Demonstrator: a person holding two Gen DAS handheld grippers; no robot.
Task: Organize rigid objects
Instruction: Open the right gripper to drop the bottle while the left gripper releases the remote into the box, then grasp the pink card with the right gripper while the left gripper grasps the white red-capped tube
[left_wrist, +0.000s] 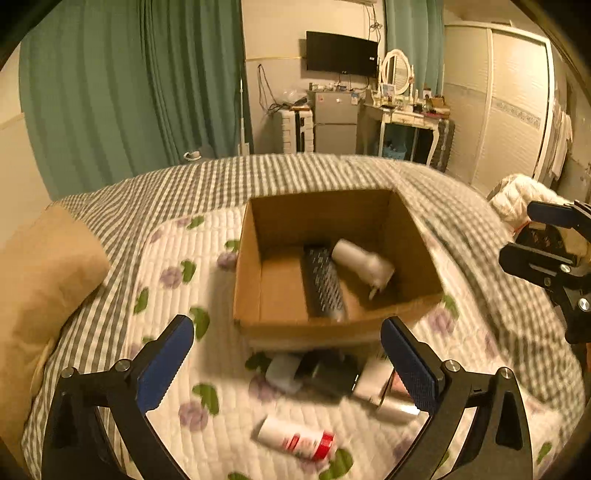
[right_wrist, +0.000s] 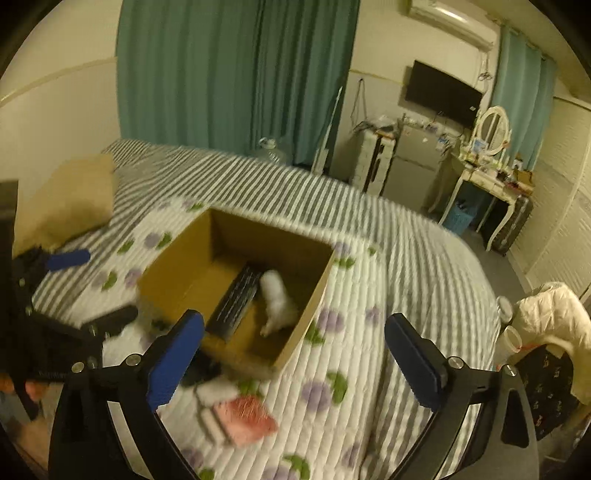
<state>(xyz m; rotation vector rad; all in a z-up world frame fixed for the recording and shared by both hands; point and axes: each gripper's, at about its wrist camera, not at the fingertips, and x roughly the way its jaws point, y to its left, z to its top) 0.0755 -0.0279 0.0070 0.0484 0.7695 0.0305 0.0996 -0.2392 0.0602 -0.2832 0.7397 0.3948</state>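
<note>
Both the left gripper (left_wrist: 286, 363) and right gripper (right_wrist: 293, 360) hang spread and empty above a quilted bed; a red-capped bottle (left_wrist: 295, 439) lies nearest, while beyond it, a cardboard box (left_wrist: 247, 273) holds a remote (left_wrist: 323, 284) and a white bottle (left_wrist: 364, 264).

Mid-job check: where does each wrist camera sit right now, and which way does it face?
Left wrist: behind the open left claw, facing the cardboard box; right claw at right edge.
Right wrist: behind the open right claw, right of the box, facing it; left claw at left edge.
Shared: box holding remote and white bottle.
</note>
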